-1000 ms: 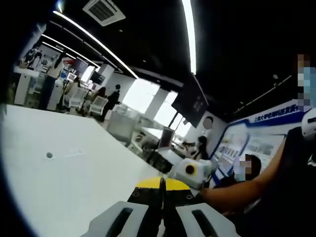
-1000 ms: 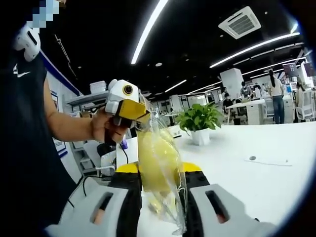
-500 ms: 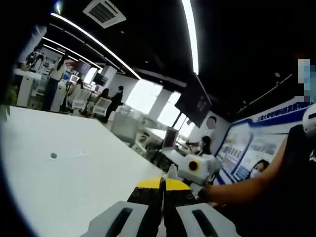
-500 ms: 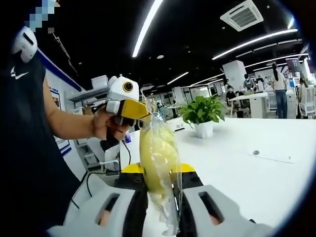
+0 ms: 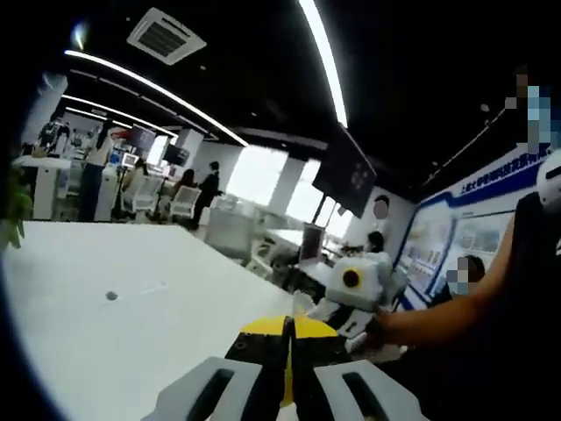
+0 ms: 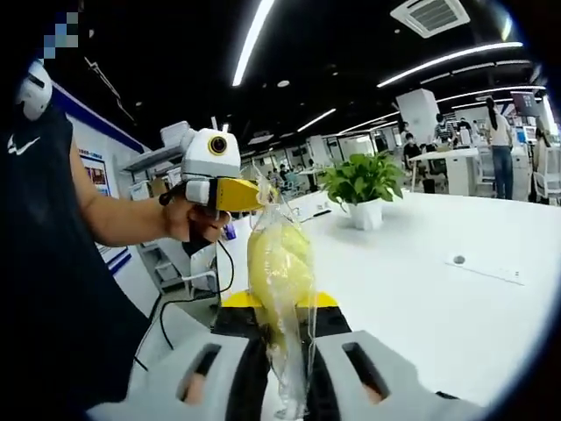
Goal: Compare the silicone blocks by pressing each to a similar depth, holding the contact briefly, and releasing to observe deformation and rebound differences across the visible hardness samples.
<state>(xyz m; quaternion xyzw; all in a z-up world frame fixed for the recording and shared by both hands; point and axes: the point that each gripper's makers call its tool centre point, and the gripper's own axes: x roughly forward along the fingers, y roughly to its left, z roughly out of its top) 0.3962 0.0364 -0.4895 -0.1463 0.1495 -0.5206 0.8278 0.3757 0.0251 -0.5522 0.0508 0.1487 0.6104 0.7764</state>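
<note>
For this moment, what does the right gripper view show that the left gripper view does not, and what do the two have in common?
The right gripper view alone has the yellow block in a clear bag, pinched between the right gripper, with the left gripper at the bag's top, and a potted plant. The left gripper view alone has a dark hanging screen and the left gripper's shut jaws from behind. Both share the white table and the person's forearm.

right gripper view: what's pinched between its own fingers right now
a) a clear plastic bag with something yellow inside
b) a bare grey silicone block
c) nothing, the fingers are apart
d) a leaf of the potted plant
a: in the right gripper view the right gripper is closed on a clear plastic bag with yellow contents, whose top the left gripper pinches, above the white table.
</note>
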